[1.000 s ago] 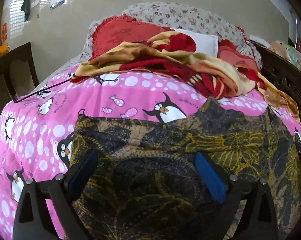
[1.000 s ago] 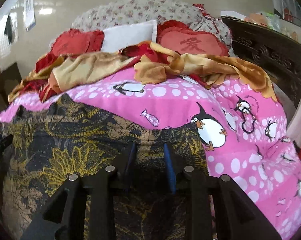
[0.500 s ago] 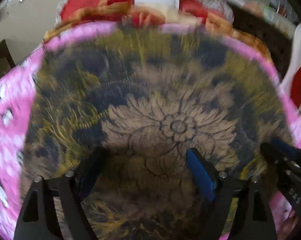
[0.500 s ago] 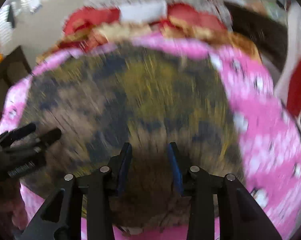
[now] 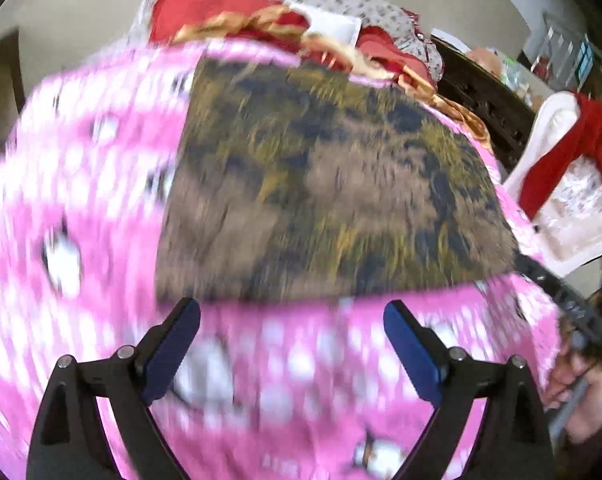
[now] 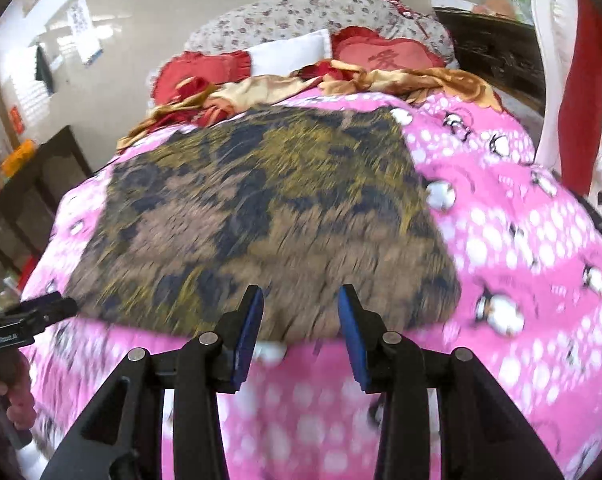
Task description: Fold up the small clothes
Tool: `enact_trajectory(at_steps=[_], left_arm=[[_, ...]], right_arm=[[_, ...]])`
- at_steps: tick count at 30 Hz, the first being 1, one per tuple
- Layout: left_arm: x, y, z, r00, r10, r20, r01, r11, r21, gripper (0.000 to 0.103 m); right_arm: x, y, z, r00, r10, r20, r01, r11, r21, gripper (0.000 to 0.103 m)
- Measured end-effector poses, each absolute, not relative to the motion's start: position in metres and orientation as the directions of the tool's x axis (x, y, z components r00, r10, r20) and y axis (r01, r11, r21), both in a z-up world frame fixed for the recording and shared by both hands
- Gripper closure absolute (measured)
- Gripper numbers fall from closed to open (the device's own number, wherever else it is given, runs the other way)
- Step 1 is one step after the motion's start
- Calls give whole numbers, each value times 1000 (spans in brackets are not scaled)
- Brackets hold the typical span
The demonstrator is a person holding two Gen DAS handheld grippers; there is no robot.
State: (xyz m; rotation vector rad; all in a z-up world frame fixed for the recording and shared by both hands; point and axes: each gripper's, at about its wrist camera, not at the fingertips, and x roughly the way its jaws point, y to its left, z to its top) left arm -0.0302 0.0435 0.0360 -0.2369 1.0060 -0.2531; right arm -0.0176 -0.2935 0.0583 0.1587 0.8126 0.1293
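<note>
My left claw [image 5: 292, 344] stands wide apart with nothing between its blue pads; under it is only the pink penguin blanket [image 5: 81, 208], and the cloth [image 5: 325, 184] begins just past the pad tips. My right claw [image 6: 300, 322] is partly apart, its jaws having just been opening, and nothing is clamped; the near edge of the cloth shows between the pad tips, and whether they touch it I cannot tell.

The dark brown and yellow cloth lies spread flat on the bed, nearer its foot edge. From the left view I see my right claw's tip at the cloth's right corner and my right hand [image 5: 581, 392] beneath; the right view instead shows my left claw at the cloth's near left corner. Only the right view is sharp enough to show the white pillow [image 6: 289, 54] and red cushions [image 6: 385, 54] at the head.
</note>
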Motion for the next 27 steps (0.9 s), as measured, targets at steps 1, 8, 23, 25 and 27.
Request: enact_trajectory(at_steps=[1,8,23,25,27], left_arm=[[-34,50,29,490,-349,-799,80,931,-357,8],[-18,69,9,462,-587,-665,5,752,-660,4],[19,120,-17,508,-716,-479,-188,450,-873,38],[25,114,-15,492,-677,-548,-184,534,-825,49],[24,110,-10,486,-641,-594,-162,602,-782,58]], right_arm=[[-24,-290,53,680,180,-710,-66,980,186,57],[-19,-273,12,630,118,-767,-41,992,119,57],[-22,-271,11,643,112,-758,-43,993,110,56],[-27,-283,21,659,165,-734,-36,981,189,56],[-36,-306,31,691,217,-689,-4,955,297,56]])
